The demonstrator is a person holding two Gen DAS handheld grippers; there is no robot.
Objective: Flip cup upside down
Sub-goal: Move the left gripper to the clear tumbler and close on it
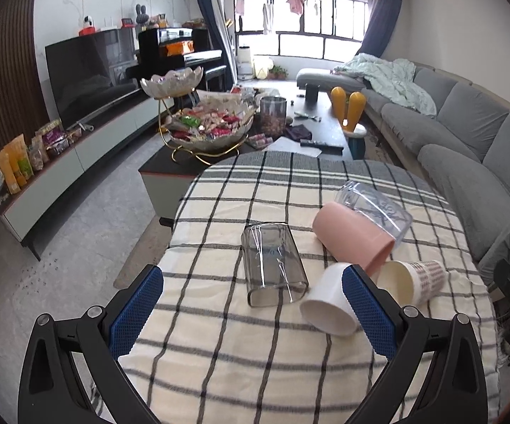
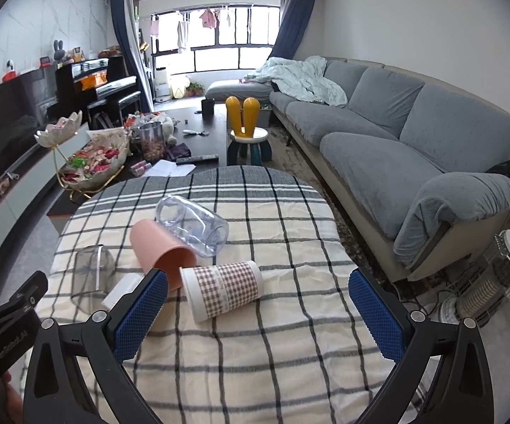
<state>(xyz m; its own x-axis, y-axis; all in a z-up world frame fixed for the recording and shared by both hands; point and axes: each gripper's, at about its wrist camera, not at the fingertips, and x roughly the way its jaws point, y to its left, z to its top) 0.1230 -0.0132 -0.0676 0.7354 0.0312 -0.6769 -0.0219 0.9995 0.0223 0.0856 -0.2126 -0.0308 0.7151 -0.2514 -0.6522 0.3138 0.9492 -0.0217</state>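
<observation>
Several cups lie on their sides on a checked tablecloth (image 1: 226, 360). A clear grey glass (image 1: 272, 265) lies in the middle, also in the right wrist view (image 2: 90, 275). A white cup (image 1: 329, 304) lies next to it. A pink cup (image 1: 354, 235) leans on a clear plastic jar (image 1: 378, 208). A checked paper cup (image 2: 223, 289) lies in front of my right gripper (image 2: 258, 314), which is open and empty. My left gripper (image 1: 251, 314) is open and empty, just short of the glass and white cup.
A coffee table (image 1: 322, 130) with a snack bowl stand (image 1: 205, 130) and a nut jar (image 1: 272, 115) stands beyond the table. A grey sofa (image 2: 396, 148) runs along the right. A TV cabinet (image 1: 60, 162) is on the left. A heater (image 2: 495, 279) stands right of the table.
</observation>
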